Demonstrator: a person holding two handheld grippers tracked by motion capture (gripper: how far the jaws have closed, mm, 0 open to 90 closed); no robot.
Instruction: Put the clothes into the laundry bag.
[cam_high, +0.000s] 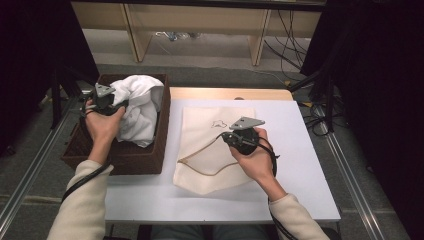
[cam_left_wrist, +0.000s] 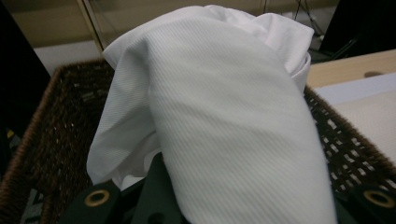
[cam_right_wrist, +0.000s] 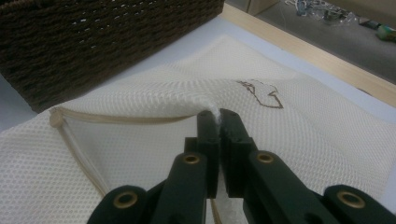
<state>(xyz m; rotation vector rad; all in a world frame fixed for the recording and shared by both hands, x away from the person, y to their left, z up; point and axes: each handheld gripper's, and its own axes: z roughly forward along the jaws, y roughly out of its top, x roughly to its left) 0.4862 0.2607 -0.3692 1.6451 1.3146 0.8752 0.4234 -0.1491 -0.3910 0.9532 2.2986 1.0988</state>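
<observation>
White cloth hung bunched over the wicker basket off the bench's left edge, grasped by the left gripper's fingers. The right gripper's fingers were clenched on the mesh bag's rim mid-bench.

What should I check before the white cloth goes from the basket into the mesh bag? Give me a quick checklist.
1. Right gripper pinching the top layer of the mesh bag: ok, jaws shut on the fabric.
2. Bag mouth lifted open: ok, though only a low gap shows under the raised edge.
3. Left gripper holding the white cloth: ok, the cloth drapes over its jaws.
4. Cloth clear of the wicker basket: not ok, its lower part hangs inside.
5. Drawstring out of the opening: cannot tell, it runs along the mouth edge.
6. Bag lying flat on the white table: ok.
</observation>
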